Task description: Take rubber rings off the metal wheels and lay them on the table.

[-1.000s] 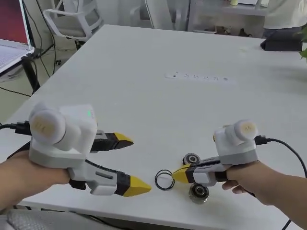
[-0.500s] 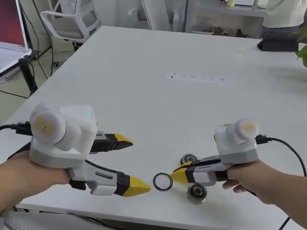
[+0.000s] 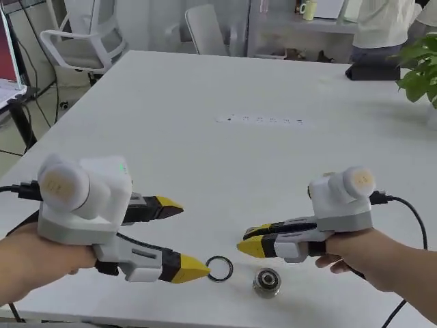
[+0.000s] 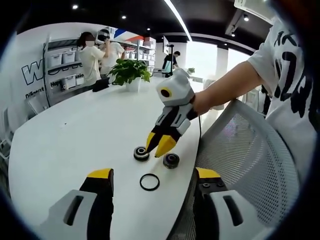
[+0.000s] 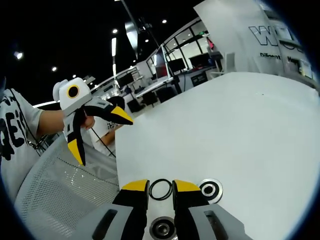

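A black rubber ring (image 3: 219,268) lies flat on the white table (image 3: 205,150) near its front edge. One metal wheel (image 3: 266,281) sits just right of it, under my right gripper (image 3: 244,246). That gripper hovers above the ring's right side, jaws a little apart and holding nothing. In the right gripper view the ring (image 5: 161,189) lies just beyond the yellow tips, with a wheel (image 5: 211,188) to the right and another wheel (image 5: 163,227) below the jaws. My left gripper (image 3: 184,237) is wide open left of the ring. The left gripper view shows the ring (image 4: 149,182) and two wheels (image 4: 141,153) (image 4: 171,160).
A socket strip (image 3: 259,119) is set into the table's middle. Office chairs (image 3: 82,41) stand beyond the far left corner, and a plant (image 3: 420,68) and a dark object (image 3: 372,68) sit at the far right. A mesh chair back (image 4: 245,165) is close to the front edge.
My right gripper has risen a little off the table beside the ring and now hides the farther wheel in the head view. The ring stays on the table. The left gripper holds still.
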Available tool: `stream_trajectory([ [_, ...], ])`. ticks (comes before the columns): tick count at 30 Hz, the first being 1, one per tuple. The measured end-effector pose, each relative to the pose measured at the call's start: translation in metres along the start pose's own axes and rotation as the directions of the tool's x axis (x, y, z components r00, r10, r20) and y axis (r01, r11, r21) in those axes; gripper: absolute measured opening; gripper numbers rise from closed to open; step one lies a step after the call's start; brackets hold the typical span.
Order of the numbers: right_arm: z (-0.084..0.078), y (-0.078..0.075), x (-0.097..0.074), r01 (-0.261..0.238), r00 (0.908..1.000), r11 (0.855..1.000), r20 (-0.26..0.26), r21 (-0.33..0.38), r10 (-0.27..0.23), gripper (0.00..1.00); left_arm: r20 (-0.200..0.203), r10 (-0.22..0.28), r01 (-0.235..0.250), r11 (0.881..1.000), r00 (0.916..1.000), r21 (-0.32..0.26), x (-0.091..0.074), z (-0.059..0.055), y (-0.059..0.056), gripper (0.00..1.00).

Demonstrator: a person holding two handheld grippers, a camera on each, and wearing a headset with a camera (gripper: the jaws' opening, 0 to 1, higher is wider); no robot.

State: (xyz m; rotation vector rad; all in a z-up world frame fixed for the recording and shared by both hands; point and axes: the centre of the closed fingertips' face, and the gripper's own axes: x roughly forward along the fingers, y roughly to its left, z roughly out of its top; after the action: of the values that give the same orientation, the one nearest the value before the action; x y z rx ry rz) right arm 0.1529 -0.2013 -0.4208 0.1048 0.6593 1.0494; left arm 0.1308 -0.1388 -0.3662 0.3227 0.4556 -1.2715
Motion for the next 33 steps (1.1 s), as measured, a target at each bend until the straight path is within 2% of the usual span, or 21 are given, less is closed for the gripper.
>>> stream_trajectory([
  [8, 0.006, -0.007, -0.022, 0.045, 0.9980, 0.999, 0.045, -0.005, -0.045, 0.20, 0.000, -0.021, 0.021, 0.999, 0.9998, 0.025, 0.010, 0.010, -0.002, 0.62],
  [17, 0.006, -0.019, -0.045, 0.102, 0.9906, 0.995, 0.091, 0.008, -0.102, 0.22, 0.010, -0.042, 0.041, 0.999, 0.9991, 0.030, 0.022, 0.020, -0.002, 0.61],
  [23, 0.003, -0.023, -0.053, 0.122, 0.9873, 0.992, 0.101, 0.009, -0.123, 0.23, 0.016, -0.058, 0.058, 0.998, 0.9982, 0.021, 0.031, 0.025, -0.004, 0.60],
  [33, -0.003, -0.034, -0.060, 0.147, 0.9832, 0.989, 0.107, 0.014, -0.148, 0.24, 0.024, -0.067, 0.067, 0.998, 0.9975, -0.016, 0.046, 0.032, 0.000, 0.60],
])
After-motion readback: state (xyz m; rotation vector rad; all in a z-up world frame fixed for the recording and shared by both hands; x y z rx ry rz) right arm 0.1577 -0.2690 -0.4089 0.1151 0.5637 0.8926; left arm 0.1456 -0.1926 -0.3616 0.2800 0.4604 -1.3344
